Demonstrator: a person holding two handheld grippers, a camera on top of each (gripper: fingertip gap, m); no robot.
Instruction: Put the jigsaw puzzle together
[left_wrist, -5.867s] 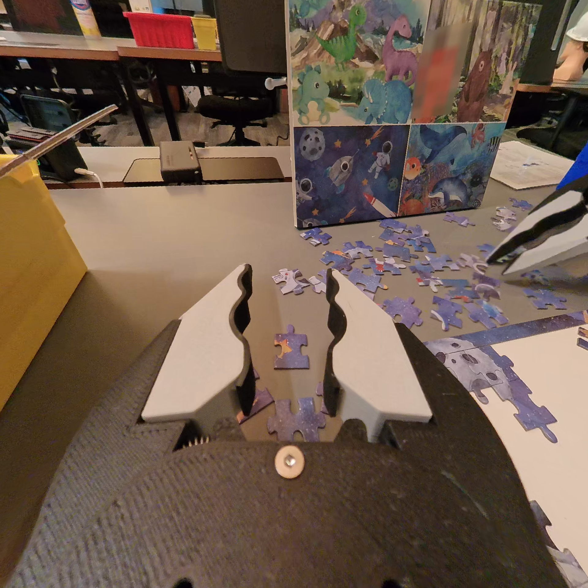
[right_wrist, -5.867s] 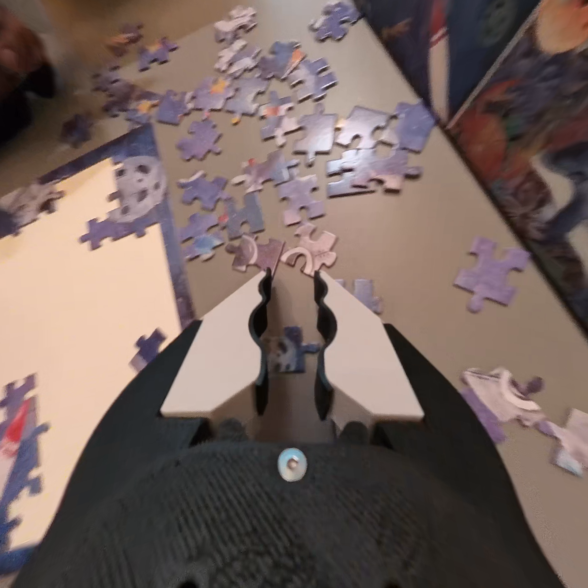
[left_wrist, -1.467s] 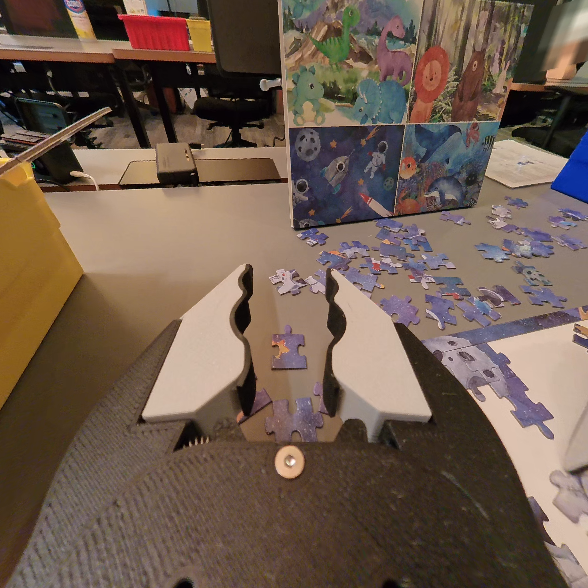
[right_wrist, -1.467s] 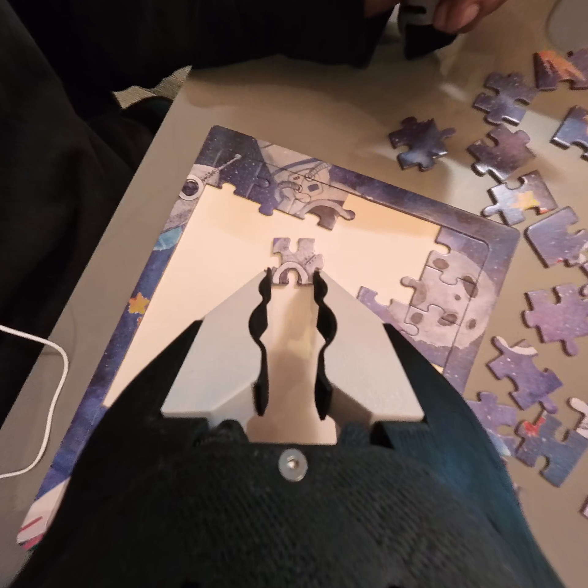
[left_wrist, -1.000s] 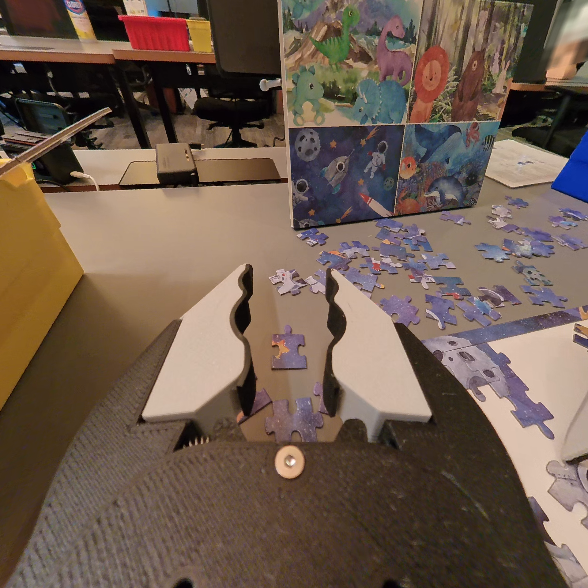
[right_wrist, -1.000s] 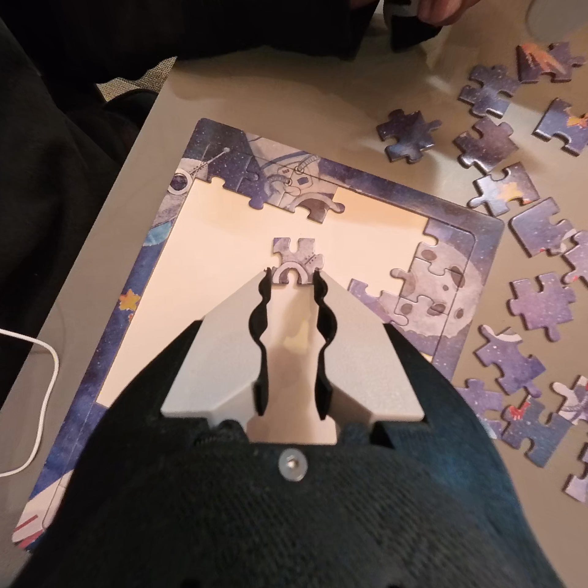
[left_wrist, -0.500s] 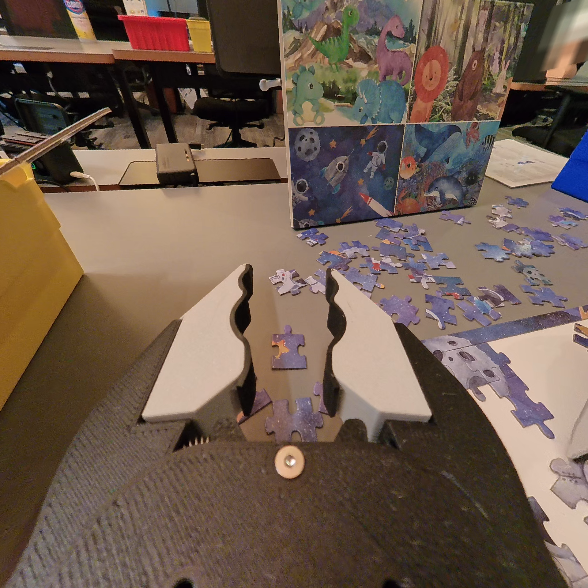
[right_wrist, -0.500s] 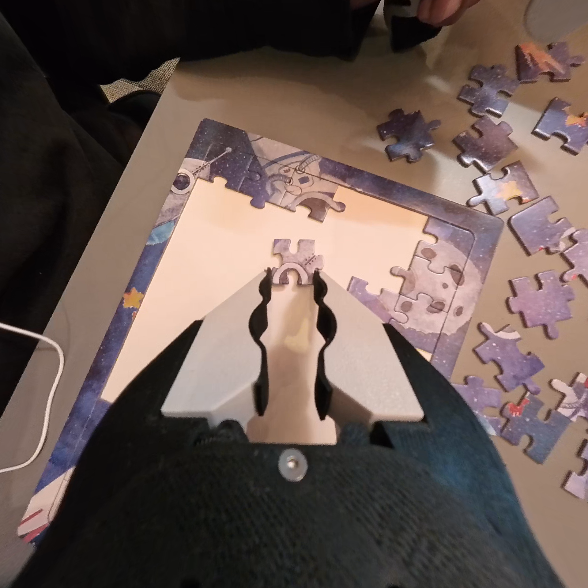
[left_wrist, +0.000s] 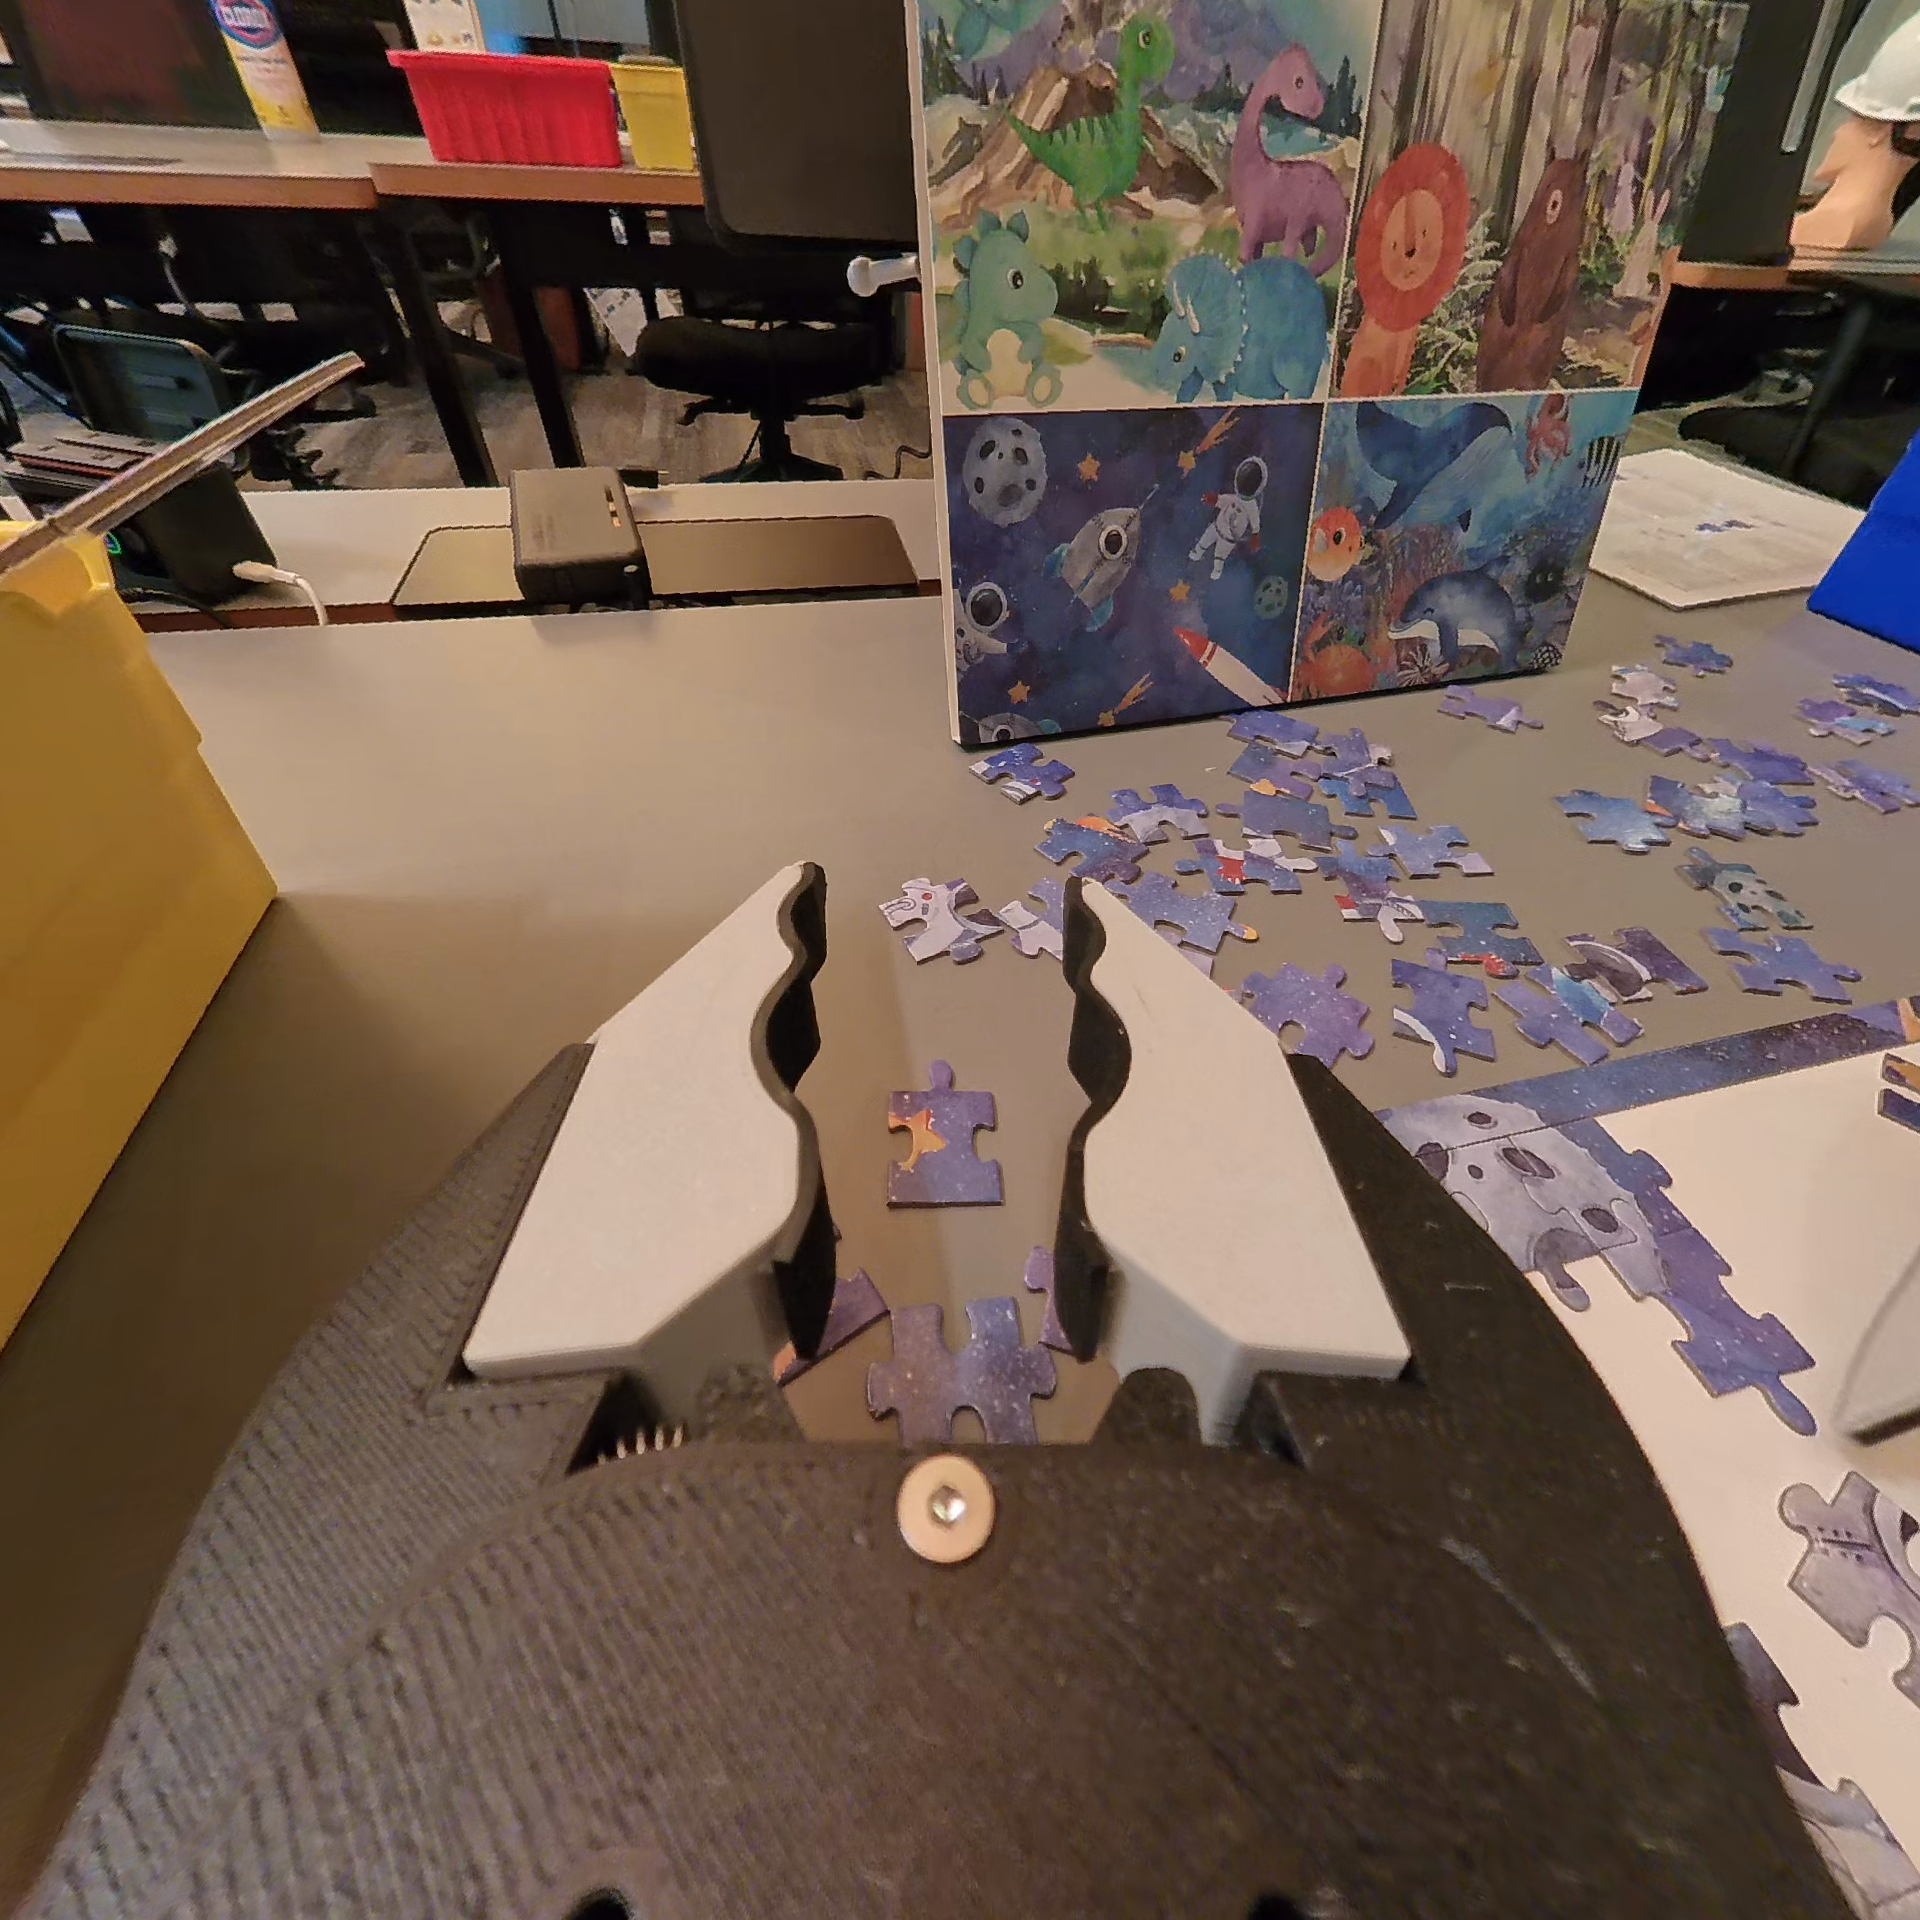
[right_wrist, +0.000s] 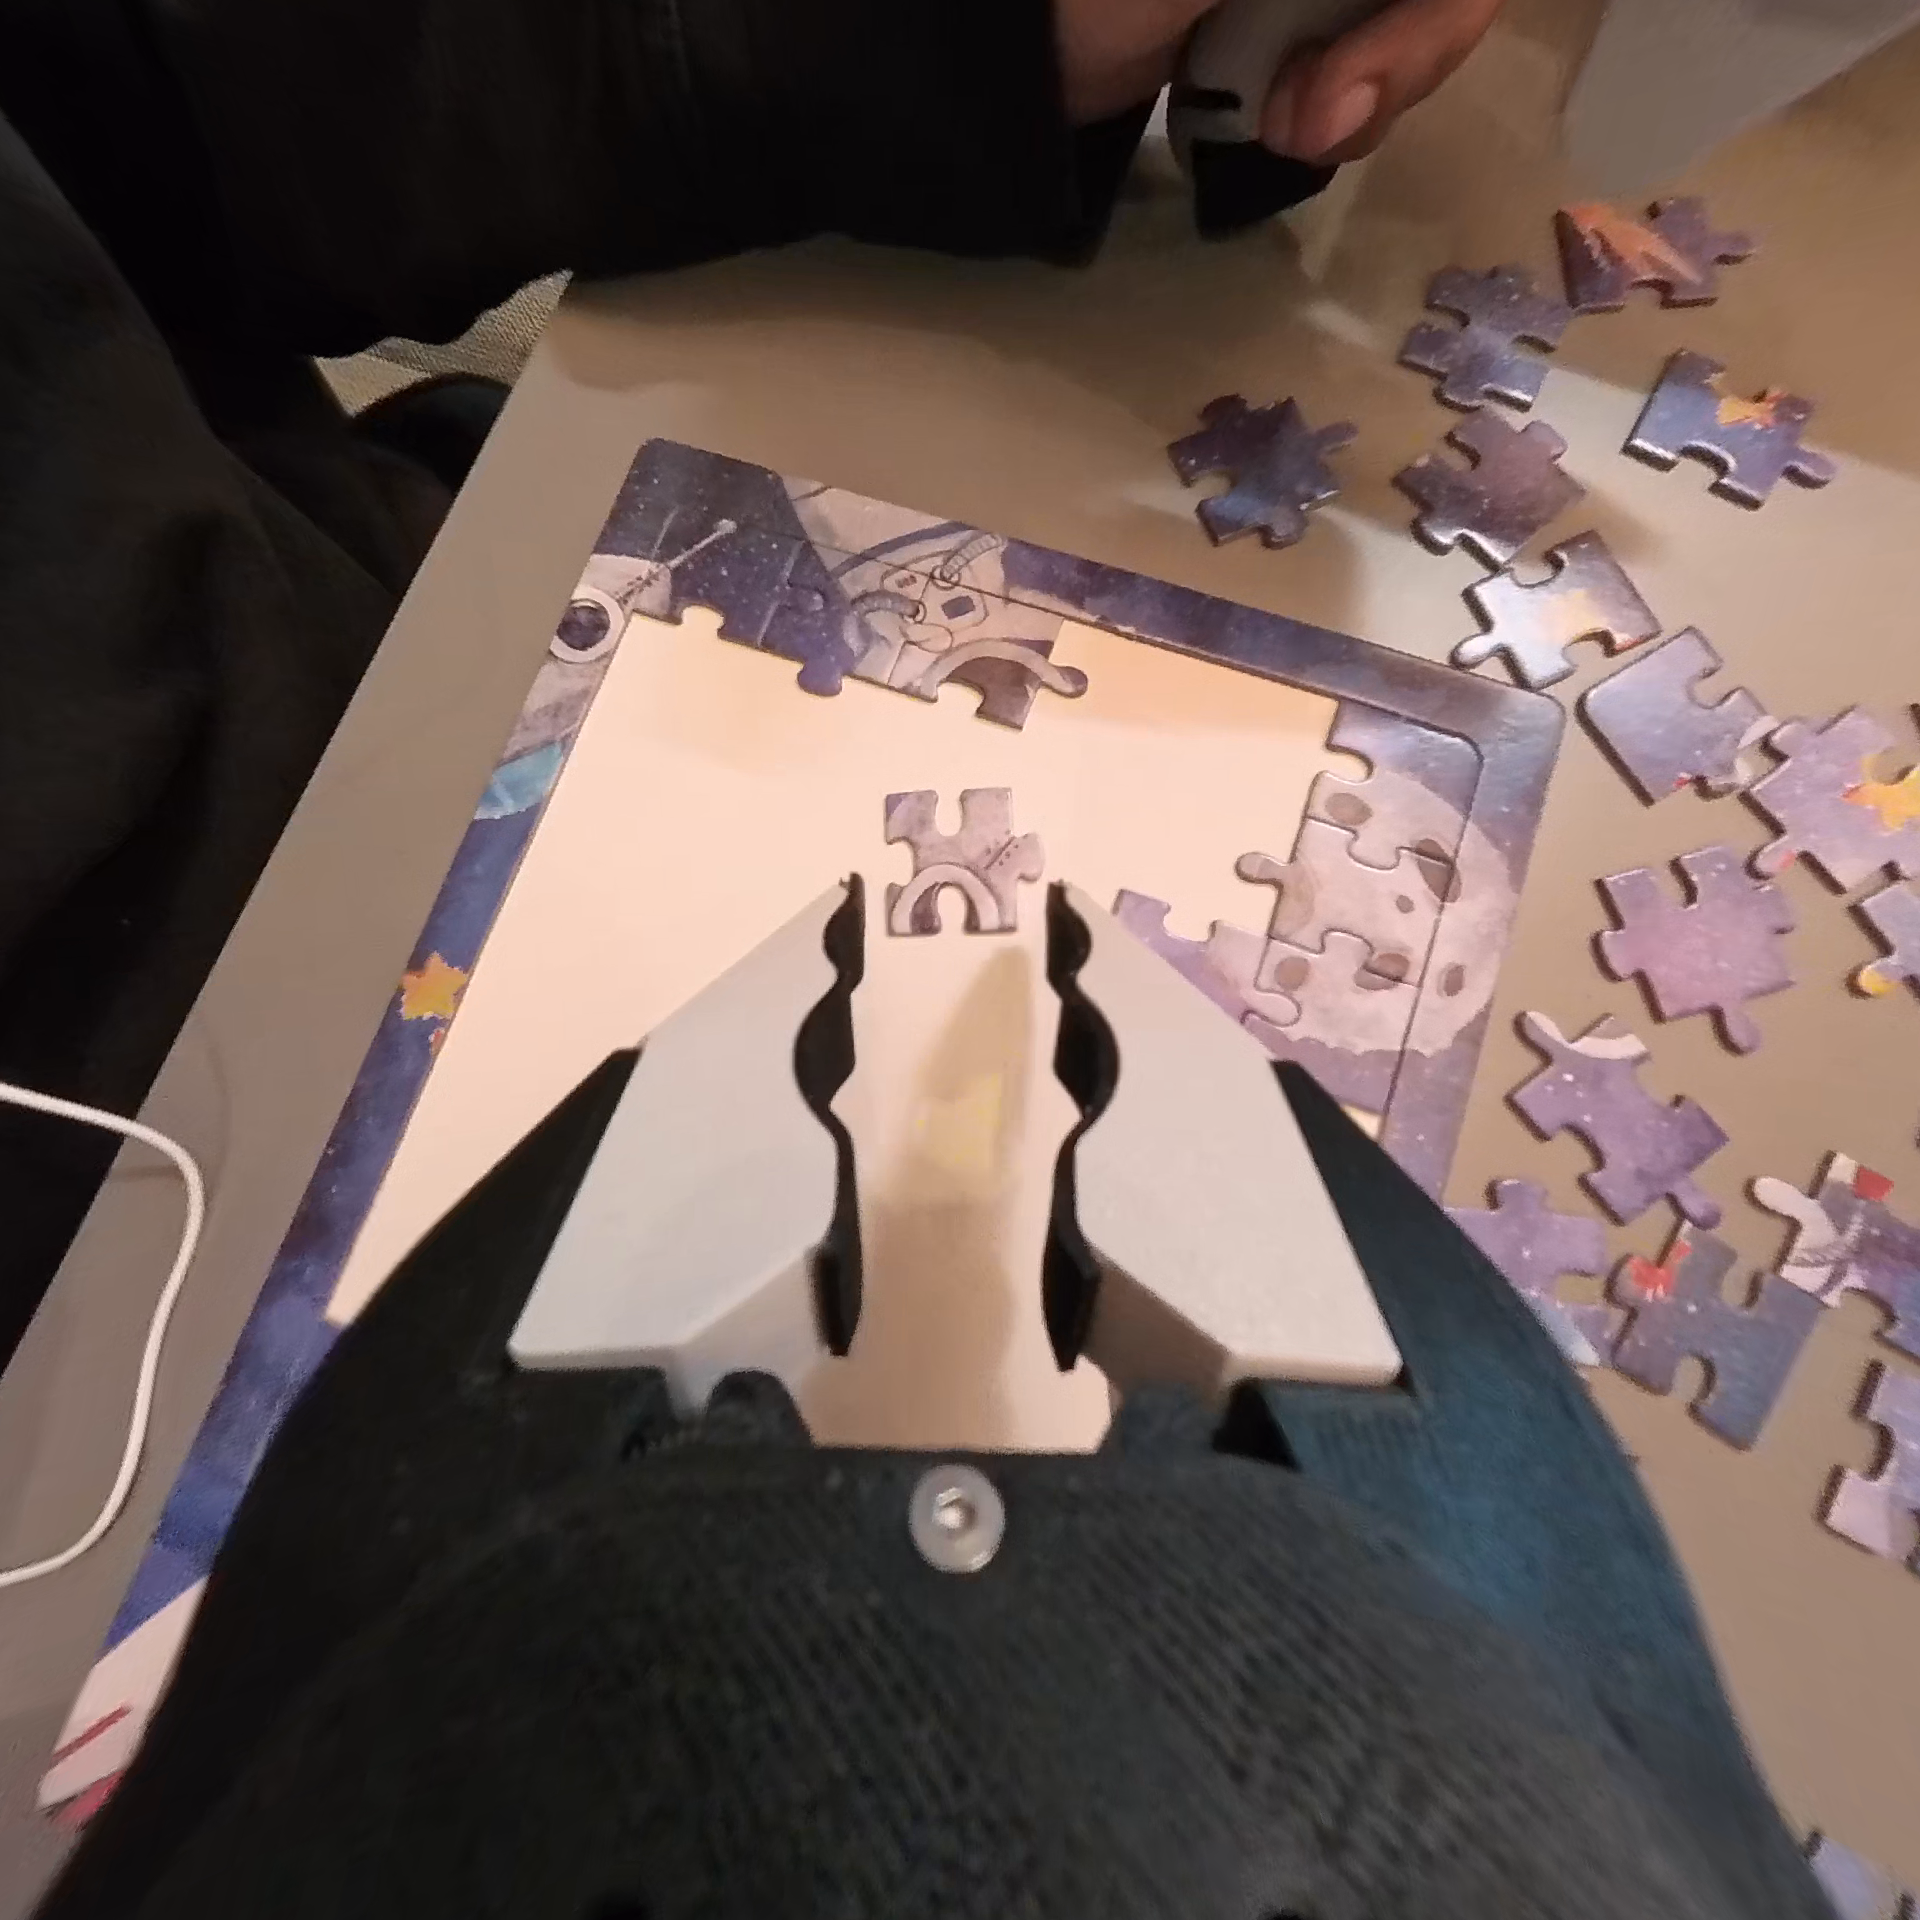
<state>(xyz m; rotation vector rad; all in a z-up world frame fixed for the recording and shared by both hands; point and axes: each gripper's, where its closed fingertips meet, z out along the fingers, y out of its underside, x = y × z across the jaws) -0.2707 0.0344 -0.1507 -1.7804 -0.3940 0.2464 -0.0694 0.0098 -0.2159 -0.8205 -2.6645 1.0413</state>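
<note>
Tongs on the right (right_wrist: 951, 899) now stand apart, where half a second ago they were clamped on the pale grey puzzle piece (right_wrist: 961, 862); there is a clear gap between each fingertip (right_wrist: 847, 914) and the piece. That piece lies flat on the cream inside of the puzzle tray (right_wrist: 1496, 727), just ahead of the tips, apart from the joined pieces along the tray's far edge and from the moon cluster (right_wrist: 1361, 914) to its right — let go, but not locked into any neighbour.

Left tongs (left_wrist: 945, 904) have not moved: parted, gripping nothing, low over the bench (left_wrist: 520, 790), with a starred piece (left_wrist: 943, 1153) lying on the surface between the fingers, touched by neither. Loose blue pieces (left_wrist: 1351, 862) are scattered beyond — before the upright picture box (left_wrist: 1278, 364). A yellow bin (left_wrist: 94, 883) stands to the left.
</note>
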